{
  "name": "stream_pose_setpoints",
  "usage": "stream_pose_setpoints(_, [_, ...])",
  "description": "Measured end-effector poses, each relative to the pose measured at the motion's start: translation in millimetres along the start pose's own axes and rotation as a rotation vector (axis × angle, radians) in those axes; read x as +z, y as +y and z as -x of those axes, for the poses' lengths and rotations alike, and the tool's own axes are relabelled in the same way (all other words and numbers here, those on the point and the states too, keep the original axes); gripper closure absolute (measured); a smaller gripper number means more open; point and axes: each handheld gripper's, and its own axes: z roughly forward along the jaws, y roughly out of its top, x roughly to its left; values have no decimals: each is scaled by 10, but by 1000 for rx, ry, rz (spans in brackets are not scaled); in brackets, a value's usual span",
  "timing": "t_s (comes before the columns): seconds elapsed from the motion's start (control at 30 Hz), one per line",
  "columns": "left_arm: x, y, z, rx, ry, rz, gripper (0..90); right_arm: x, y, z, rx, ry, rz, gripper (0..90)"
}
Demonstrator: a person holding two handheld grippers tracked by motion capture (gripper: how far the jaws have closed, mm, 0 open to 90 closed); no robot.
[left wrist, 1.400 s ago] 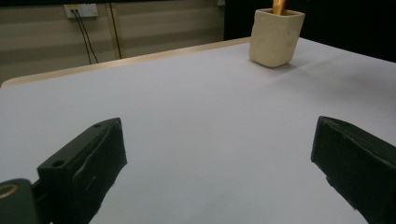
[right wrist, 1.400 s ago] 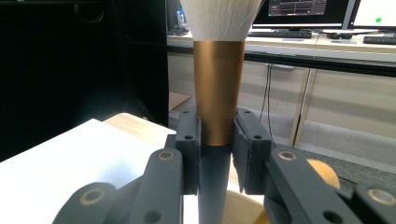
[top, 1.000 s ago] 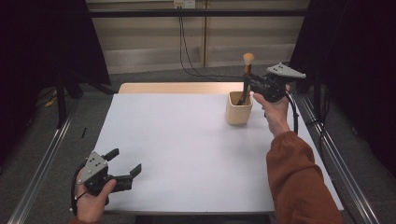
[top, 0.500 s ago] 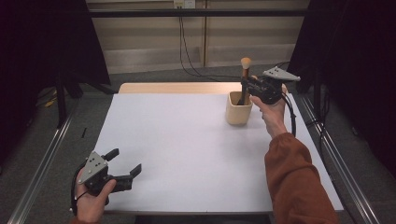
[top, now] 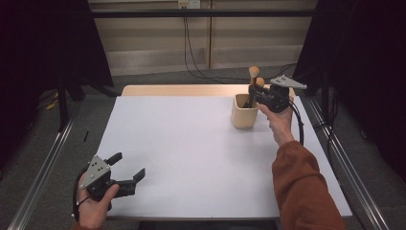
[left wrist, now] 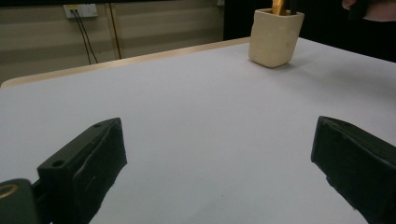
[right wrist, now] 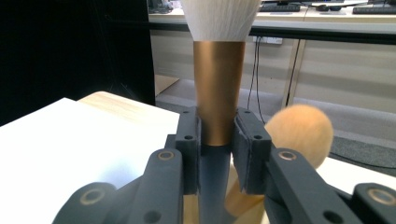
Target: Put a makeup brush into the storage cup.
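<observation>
The left gripper (top: 125,168) sits at the near left corner of the tabletop (top: 191,143), with its jaws wide apart and nothing between them. Far across, near the far right corner, stands a cream cup (top: 244,111). The right gripper (top: 252,91) is just above the cup, squeezed tight on a makeup brush (right wrist: 218,93) that stands upright. A second, fluffy brush (right wrist: 298,133) is just beside it.
</observation>
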Motion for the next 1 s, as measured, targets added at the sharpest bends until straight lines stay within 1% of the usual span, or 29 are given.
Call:
stream_pose_setpoints(0.1, [-2, 1, 1, 0, 1, 1, 31, 3, -46, 9, 10, -5, -15, 742])
stream_pose_setpoints(0.17, [-1, 0, -1, 0, -1, -1, 31, 7, -71, 15, 2, -12, -27, 742])
stream_pose_setpoints(0.27, [1, 0, 2, 5, -4, -1, 31, 3, -108, 23, 2, -14, -30, 742])
stream_pose_setpoints(0.3, [4, -1, 6, 5, -5, -2, 31, 3, -120, 22, 9, -14, -28, 742])
stream_pose_setpoints(0.47, [3, 1, 6, 7, -3, -3, 30, -2, -186, 38, 15, -14, -48, 741])
stream_pose_setpoints(0.67, [4, 1, 6, 6, -5, -4, 31, 19, -231, 17, 20, -5, -54, 741])
stream_pose_setpoints(0.77, [1, 0, 2, 6, -5, -4, 31, 28, -255, 6, 13, -5, -64, 740])
stream_pose_setpoints(0.8, [1, 0, 2, 6, -5, -5, 31, 30, -268, 5, 21, -3, -65, 741])
stream_pose_setpoints(0.83, [1, 0, 2, 6, -5, -5, 31, 29, -277, 10, 18, -6, -68, 740])
stream_pose_setpoints(0.93, [2, 0, 1, 3, -4, -3, 31, 21, -303, 17, 29, -15, -78, 739])
stream_pose_setpoints(1.0, [2, -1, 0, -1, -1, -3, 30, 10, -318, 17, 31, -14, -75, 739])
